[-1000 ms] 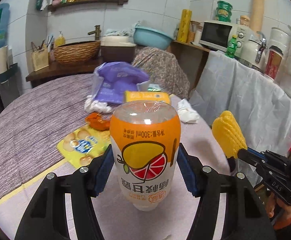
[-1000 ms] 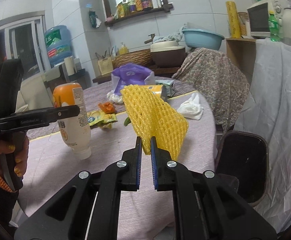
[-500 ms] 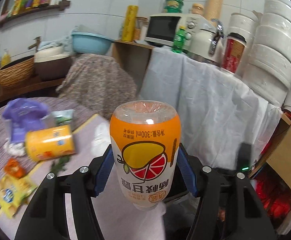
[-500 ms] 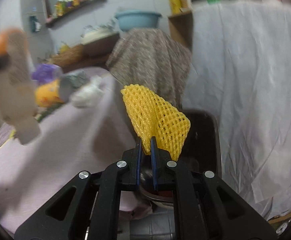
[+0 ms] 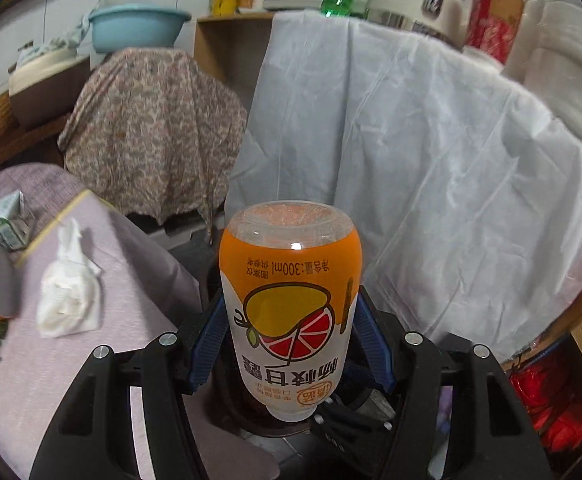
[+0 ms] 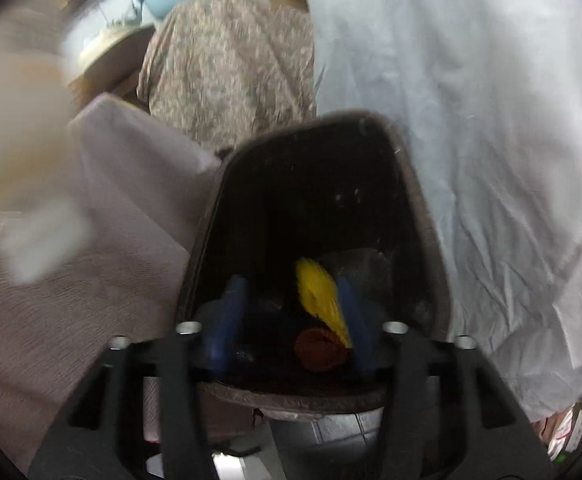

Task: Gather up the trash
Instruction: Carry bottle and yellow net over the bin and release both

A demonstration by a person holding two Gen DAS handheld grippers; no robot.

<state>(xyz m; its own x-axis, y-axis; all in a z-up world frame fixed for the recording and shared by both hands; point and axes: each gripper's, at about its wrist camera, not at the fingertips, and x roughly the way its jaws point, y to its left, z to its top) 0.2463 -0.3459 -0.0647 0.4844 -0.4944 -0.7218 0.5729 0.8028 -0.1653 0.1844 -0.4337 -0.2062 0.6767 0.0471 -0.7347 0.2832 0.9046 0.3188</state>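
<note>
The right tool [image 6: 287,316] hangs directly over the open mouth of the dark bin [image 6: 423,216], its jaws just having spread; the yellow foam net [image 6: 321,300] lies loose beside the right pad, on its way down into the bin rather than pinched. The left tool [image 5: 291,344] clamps the orange drink bottle [image 5: 291,304], held upside down with its long axis running straight away from the tool, cap end nearest. The bin sits low and just past that cap (only a dark edge of it shows under the bottle), right of the table [image 5: 131,264] edge. So the bottle likely needs only a short carry forward and down before release.
</note>
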